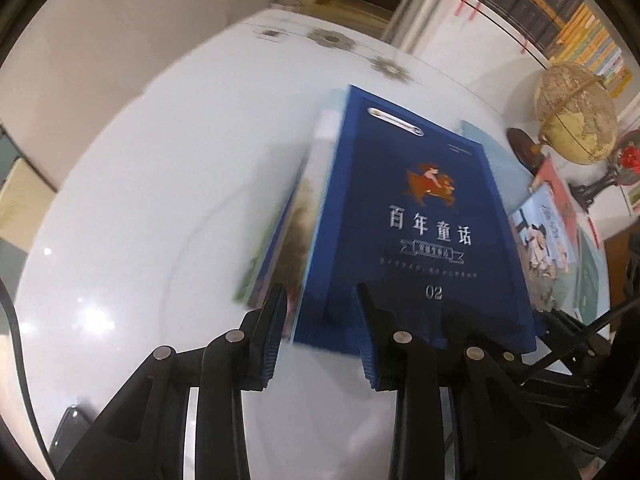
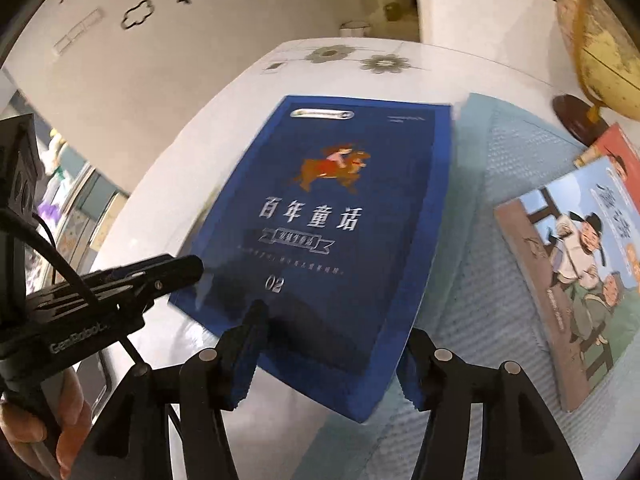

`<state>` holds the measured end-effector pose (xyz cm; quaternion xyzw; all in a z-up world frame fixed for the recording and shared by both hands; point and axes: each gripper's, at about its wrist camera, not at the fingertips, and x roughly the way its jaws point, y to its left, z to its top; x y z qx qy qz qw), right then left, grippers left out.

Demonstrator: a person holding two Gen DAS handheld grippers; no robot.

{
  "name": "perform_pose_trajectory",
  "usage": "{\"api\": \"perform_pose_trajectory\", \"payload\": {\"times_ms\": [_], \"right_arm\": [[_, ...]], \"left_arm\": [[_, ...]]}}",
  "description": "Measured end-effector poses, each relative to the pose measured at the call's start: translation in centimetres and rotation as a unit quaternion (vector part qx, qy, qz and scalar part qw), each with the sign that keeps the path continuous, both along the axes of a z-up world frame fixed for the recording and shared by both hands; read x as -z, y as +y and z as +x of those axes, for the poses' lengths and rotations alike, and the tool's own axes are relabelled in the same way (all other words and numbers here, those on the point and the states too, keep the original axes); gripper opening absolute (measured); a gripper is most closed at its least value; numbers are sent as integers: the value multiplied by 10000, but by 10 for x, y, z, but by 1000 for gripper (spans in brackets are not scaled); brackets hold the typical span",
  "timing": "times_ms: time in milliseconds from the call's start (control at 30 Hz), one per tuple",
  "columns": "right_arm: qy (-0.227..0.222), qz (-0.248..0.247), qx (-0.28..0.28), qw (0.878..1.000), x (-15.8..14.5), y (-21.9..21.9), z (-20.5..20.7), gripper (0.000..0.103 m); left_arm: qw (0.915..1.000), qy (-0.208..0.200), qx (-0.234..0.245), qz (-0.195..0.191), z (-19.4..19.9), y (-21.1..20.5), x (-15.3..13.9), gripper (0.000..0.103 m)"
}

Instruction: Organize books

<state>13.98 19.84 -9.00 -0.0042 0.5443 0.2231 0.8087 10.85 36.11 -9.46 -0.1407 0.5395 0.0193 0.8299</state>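
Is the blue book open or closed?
Closed. The blue book shows its whole front cover with the title and "02", and no inside pages show. It lies partly on a light blue mat.
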Motion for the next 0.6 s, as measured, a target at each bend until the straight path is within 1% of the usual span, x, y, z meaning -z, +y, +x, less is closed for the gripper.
{"api": "perform_pose_trajectory", "payload": {"times_ms": [133, 200, 267, 333, 367, 400, 467, 533, 600], "right_arm": [[-60, -146, -456, 9988, 3, 3, -9, 62], [-44, -285, -532, 9982, 4, -7, -17, 64], [155, -340, -546, 9978, 6, -27, -29, 64], [310, -272, -516, 9978, 5, -56, -47, 64], [289, -267, -486, 9980, 3, -72, -56, 64], [234, -280, -470, 9982, -1, -89, -68, 64], [58, -299, -405, 9987, -12, -129, -91, 64], [-77, -231, -278, 9993, -22, -173, -113, 65], [-125, -135, -121, 9998, -35, -218, -132, 65]], "left_arm": [[9994, -98, -315, -75, -31, 5, -6, 30], [9990, -147, -424, -2, -52, -3, -11, 30], [9989, -110, -451, 41, -74, -17, -18, 30], [9990, -201, -398, 52, -95, -42, -32, 30], [9989, -262, -375, 85, -104, -55, -38, 30], [9988, -306, -356, 108, -111, -65, -43, 30], [9987, -419, -254, 154, -127, -100, -54, 30], [9979, -584, -203, 187, -142, -145, -66, 30], [9971, -708, -234, 153, -155, -181, -72, 30]]}}
